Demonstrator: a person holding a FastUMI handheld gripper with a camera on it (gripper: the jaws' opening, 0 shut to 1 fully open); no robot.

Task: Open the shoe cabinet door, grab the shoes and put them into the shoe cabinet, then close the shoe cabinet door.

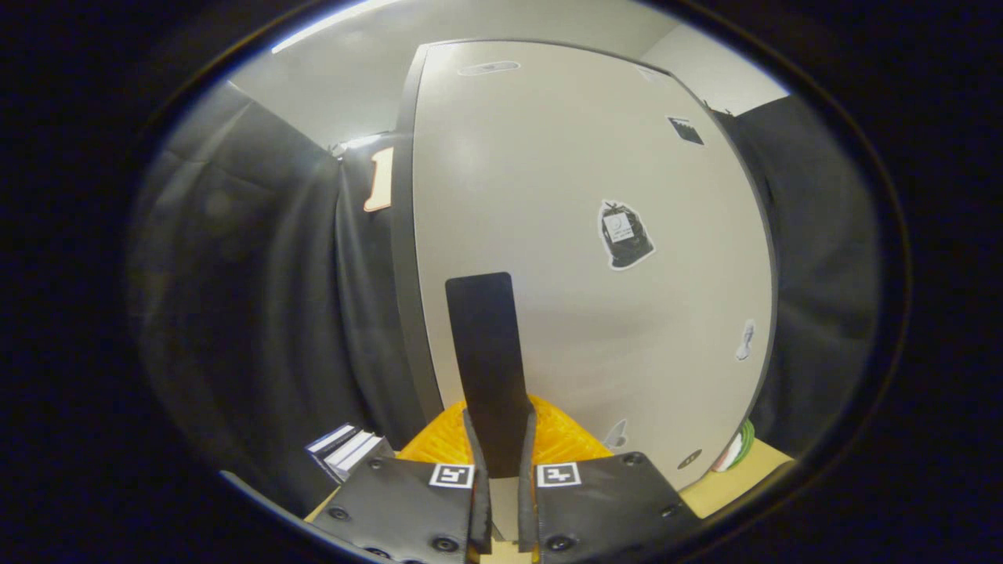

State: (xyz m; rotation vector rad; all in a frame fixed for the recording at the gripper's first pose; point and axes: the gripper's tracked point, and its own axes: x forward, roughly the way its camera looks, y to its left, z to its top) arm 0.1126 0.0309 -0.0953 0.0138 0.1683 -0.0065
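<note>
In the gripper view, the hand-held gripper (501, 439) has its two fingers drawn close together, with a dark flat handle (487, 352) rising upright between them; both fingers press against its lower end, so the gripper pinches the handle. The handle stands against the front of the shoe cabinet door (580, 235), a pale, smooth panel with a dark edge down its left side. The door looks shut, and the inside of the cabinet cannot be seen. Several small stickers sit on the door, one dark sticker (624, 233) near its middle to the right of the handle. Just behind the fingers, at the foot of the door, lies an orange ribbed object (568, 439). Left of the fingers, a small stack of white and dark boxes (345, 450) rests on the light-coloured table (729, 486).
</note>
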